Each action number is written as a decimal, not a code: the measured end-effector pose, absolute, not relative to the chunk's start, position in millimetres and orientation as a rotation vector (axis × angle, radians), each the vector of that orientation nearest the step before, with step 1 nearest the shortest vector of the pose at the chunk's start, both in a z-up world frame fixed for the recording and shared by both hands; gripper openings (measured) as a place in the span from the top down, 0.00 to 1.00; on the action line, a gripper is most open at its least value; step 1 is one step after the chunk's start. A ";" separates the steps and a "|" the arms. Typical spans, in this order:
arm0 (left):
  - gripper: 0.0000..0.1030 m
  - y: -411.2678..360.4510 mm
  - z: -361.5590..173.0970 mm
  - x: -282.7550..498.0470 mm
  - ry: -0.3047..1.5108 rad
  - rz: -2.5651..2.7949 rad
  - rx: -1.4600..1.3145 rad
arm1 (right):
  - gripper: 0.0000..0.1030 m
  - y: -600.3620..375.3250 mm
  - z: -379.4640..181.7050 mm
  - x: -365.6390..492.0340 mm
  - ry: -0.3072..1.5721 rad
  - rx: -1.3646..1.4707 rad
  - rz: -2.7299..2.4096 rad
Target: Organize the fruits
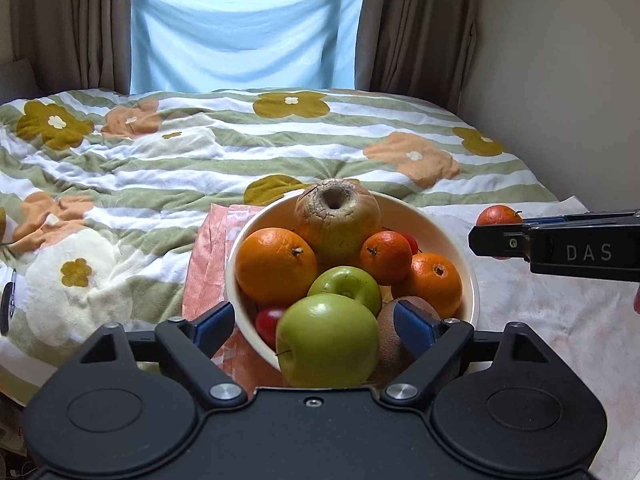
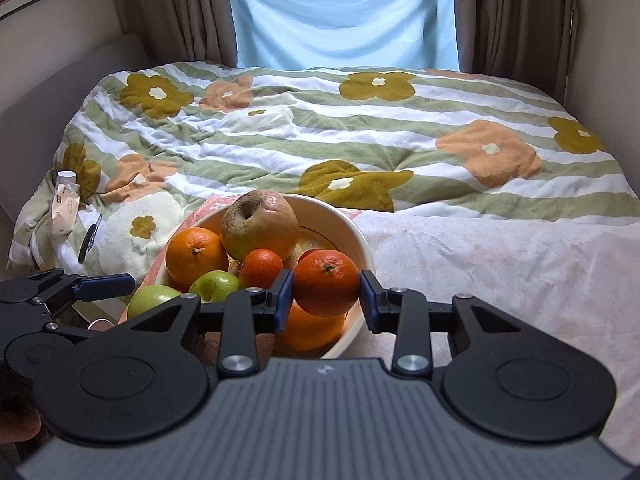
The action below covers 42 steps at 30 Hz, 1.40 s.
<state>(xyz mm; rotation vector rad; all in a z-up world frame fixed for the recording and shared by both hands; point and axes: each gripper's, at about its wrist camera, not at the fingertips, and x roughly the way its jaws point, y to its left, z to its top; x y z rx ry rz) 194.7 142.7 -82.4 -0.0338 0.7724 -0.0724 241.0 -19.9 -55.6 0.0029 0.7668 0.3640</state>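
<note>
- Nearest your left gripper [image 1: 314,326]: one large green apple [image 1: 328,340], lying at the near rim of the cream bowl [image 1: 468,272]; your fingers [image 1: 212,326] stand released on either side of it, pads clear of the skin.
- Your right gripper [image 2: 326,294]: fingers clenched on one small reddish mandarin [image 2: 326,282], held above the bowl's near-right side.
- Step in hand, as judged: the apple is deposited and the mandarin is next for placing.
- Next move calls for: lowering the mandarin into a gap, probably beside the orange at the right, then easing off; the heap is tall, so a roll-out is possible.
- Bowl contents, counted:
  - green apples, two
  - russet, wrinkled apple [image 1: 337,220], one, on top
  - oranges and mandarins, three
  - kiwi [image 1: 394,330], one, at the near right
  - small red fruits, two, partly hidden
- Setting: the bowl sits on an orange cloth [image 1: 208,256] on the bed [image 1: 240,140].
</note>
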 end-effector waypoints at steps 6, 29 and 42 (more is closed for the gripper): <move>0.11 142.8 -70.6 185.5 0.753 -0.074 -0.036 | 0.51 -20.5 -55.1 241.1 0.765 0.003 0.364; 0.08 157.9 -62.8 171.9 0.755 -0.076 -0.002 | 0.38 -20.0 -90.8 296.2 0.805 0.038 0.334; 0.08 145.5 -40.9 153.3 0.727 -0.025 -0.005 | 0.00 -46.0 -58.5 263.3 0.745 0.085 0.270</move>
